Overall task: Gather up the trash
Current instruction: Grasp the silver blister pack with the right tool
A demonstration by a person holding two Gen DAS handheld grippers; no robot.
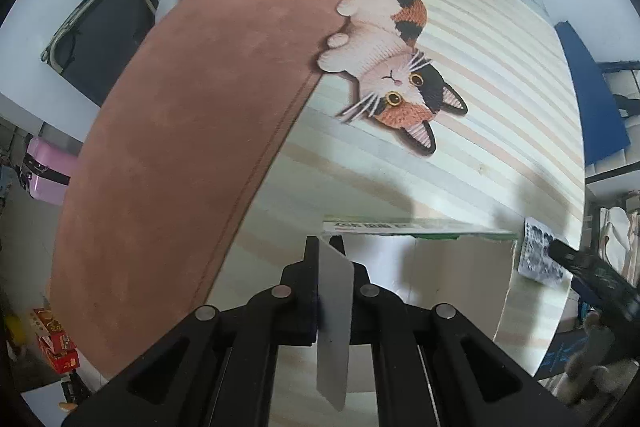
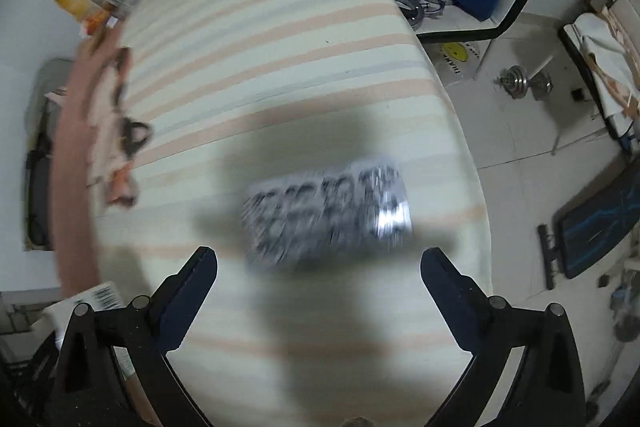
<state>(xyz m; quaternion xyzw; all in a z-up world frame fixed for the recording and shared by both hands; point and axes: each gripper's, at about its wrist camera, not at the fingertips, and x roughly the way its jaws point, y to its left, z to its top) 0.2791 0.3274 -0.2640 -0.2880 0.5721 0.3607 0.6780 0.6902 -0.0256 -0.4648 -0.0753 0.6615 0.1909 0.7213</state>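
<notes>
On the striped worktop (image 2: 280,27), the left hand-held gripper (image 1: 330,259) clamps a white box flap (image 1: 334,327); the right hand-held gripper (image 2: 320,267), jaws apart, hovers over a blurred black-and-white wrapper (image 2: 326,215), print unreadable.

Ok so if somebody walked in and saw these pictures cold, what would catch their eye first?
Probably the calico cat picture on the striped table, beside the brown mat. Next, the left gripper shut on the edge of a white bag with a green printed top. In the right wrist view, the open right gripper frames a blurred black-and-silver wrapper lying in shadow near the table's right edge.
</notes>
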